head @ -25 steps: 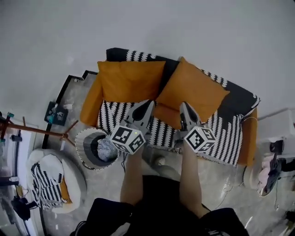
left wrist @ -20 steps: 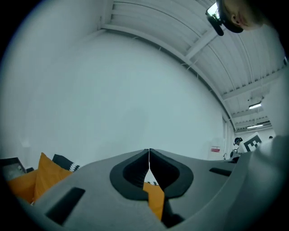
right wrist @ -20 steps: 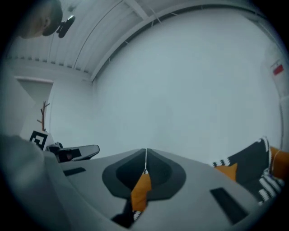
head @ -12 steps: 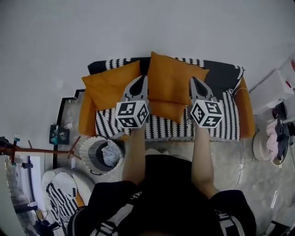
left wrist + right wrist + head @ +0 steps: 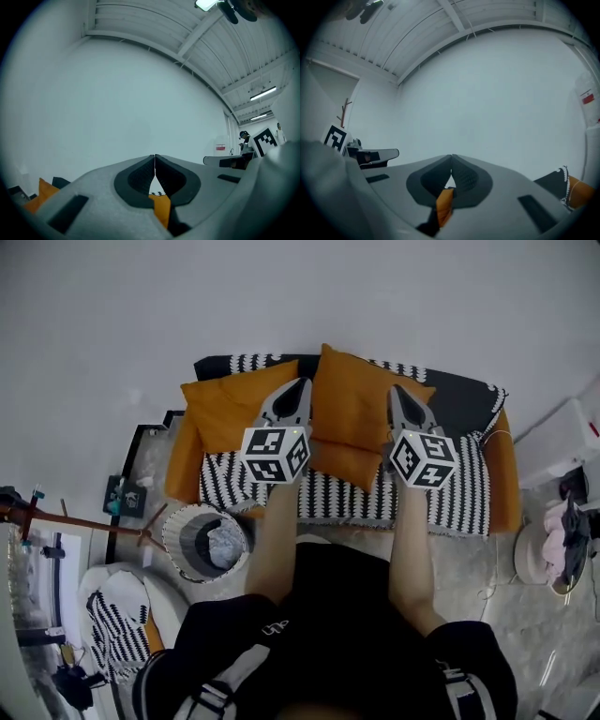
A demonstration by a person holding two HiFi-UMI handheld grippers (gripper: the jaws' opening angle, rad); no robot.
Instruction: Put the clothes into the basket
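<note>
A round woven basket (image 5: 174,538) stands on the floor at the sofa's left front corner, with a grey-white garment (image 5: 223,542) inside it. My left gripper (image 5: 299,384) is held level over the left orange cushion (image 5: 230,409), jaws shut and empty. My right gripper (image 5: 397,390) hovers level over the right orange cushion (image 5: 352,399), also shut with nothing held. In the left gripper view the left gripper (image 5: 154,157) faces a bare white wall with its pads pressed together. The right gripper (image 5: 451,157) looks the same in the right gripper view. No loose clothes show on the sofa.
The sofa (image 5: 469,498) has a black-and-white striped cover and orange sides. A wooden coat stand (image 5: 84,521) and a white seat with striped cloth (image 5: 117,615) are at the left. A round stand with clothing (image 5: 562,540) sits at the right. My legs are below.
Both grippers have risen from the sofa's front edge to over the cushions and rolled upright. They stayed shut and empty. In the last half second they barely moved.
</note>
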